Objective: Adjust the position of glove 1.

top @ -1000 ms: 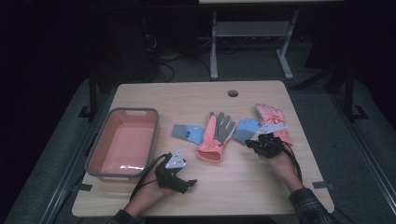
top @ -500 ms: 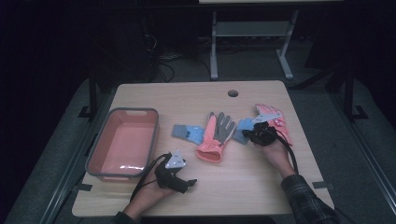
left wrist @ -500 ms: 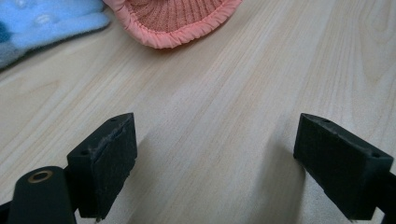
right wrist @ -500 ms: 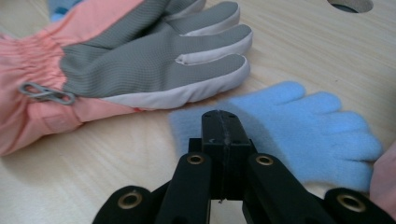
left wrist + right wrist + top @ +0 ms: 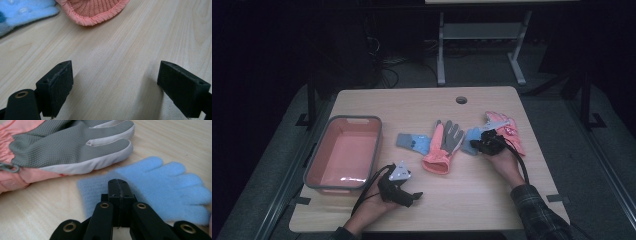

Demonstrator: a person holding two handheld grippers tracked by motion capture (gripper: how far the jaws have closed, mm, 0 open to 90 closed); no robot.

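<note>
Right gripper (image 5: 119, 185) low over blue glove (image 5: 160, 185), jaws together, nothing between.

Room dark, light pooled on pale wooden table (image 5: 422, 107). Round cable hole (image 5: 461, 100) near table's far edge. Grey carpeted floor (image 5: 557, 107) all round. Beyond table, grey metal stand legs (image 5: 441, 55) with low crossbar, second leg (image 5: 515, 62) to the right. Tangle of black cables (image 5: 387, 67) on floor at far left. Back wall lost in shadow.
</note>
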